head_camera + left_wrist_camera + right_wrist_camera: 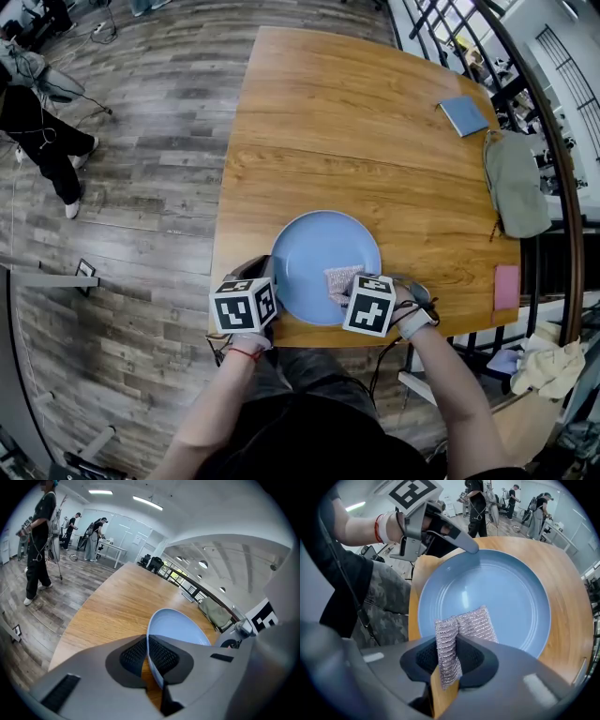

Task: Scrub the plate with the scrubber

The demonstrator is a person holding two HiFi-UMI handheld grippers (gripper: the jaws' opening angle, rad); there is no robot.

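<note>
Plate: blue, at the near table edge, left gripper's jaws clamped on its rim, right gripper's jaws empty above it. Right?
One error: the right gripper is not empty. The right gripper view shows its jaws shut on the silvery scrubber, held over the plate. The rest stands: blue plate at the near edge of the table, left gripper clamped on its rim.

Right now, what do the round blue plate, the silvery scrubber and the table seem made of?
The round blue plate looks like glazed ceramic, perhaps melamine: smooth, with soft glare. The silvery mesh scrubber seems knitted metallic thread: glinting ribbed rows. The brown tabletop appears varnished wood or laminate: grain, mild sheen.
</note>
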